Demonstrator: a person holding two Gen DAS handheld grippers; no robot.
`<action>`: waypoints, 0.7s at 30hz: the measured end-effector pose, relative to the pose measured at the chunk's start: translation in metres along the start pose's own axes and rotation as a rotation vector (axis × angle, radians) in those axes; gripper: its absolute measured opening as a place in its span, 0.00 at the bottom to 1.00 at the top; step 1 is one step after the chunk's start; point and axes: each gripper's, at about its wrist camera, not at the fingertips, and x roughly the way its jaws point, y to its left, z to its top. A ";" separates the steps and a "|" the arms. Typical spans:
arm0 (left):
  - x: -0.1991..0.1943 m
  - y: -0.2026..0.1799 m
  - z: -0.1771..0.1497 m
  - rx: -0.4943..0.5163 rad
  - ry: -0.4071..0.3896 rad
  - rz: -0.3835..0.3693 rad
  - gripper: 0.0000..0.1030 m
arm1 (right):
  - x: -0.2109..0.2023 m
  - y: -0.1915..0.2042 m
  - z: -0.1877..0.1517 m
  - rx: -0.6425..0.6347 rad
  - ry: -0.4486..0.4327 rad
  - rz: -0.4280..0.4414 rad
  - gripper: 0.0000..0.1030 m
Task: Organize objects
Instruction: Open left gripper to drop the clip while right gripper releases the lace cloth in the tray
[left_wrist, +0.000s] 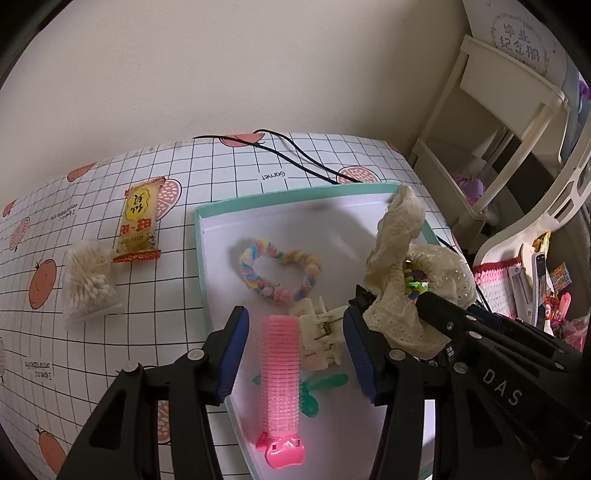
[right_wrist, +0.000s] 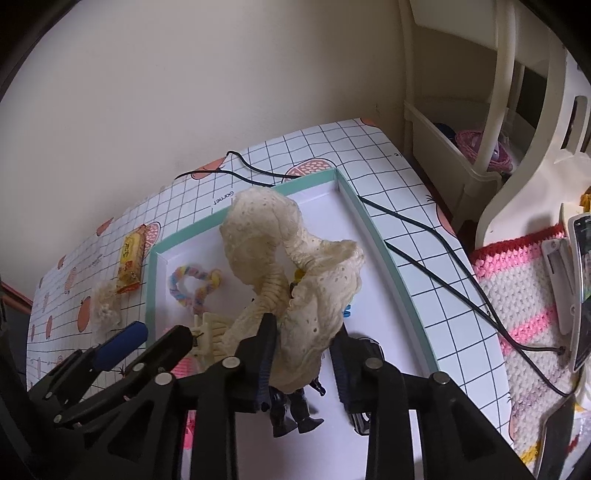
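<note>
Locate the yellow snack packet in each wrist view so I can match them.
Left wrist: yellow snack packet lies left of centre on the grid tablecloth, outside the teal box.
Right wrist: small, at the left, again just outside the box's left wall.
Shared landmark: the pastel heart-shaped hair tie inside the box.

The left hand-held gripper (left_wrist: 293, 354) points forward and slightly down, its blue-padded fingers (left_wrist: 232, 354) spread wide apart with nothing between them. The right hand-held gripper (right_wrist: 304, 363) reaches in just beside it from the right, angled downward, its fingers (right_wrist: 266, 354) parted a little, with cream fabric draped between them.
</note>
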 end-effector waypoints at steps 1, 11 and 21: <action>-0.001 0.000 0.000 0.000 -0.002 0.001 0.53 | -0.001 0.000 0.000 0.000 0.000 -0.002 0.33; -0.014 0.010 0.005 -0.020 -0.033 0.048 0.62 | -0.006 0.002 0.002 -0.006 0.001 -0.019 0.54; -0.020 0.030 0.009 -0.081 -0.044 0.098 0.65 | -0.009 0.014 0.001 -0.052 0.009 -0.016 0.71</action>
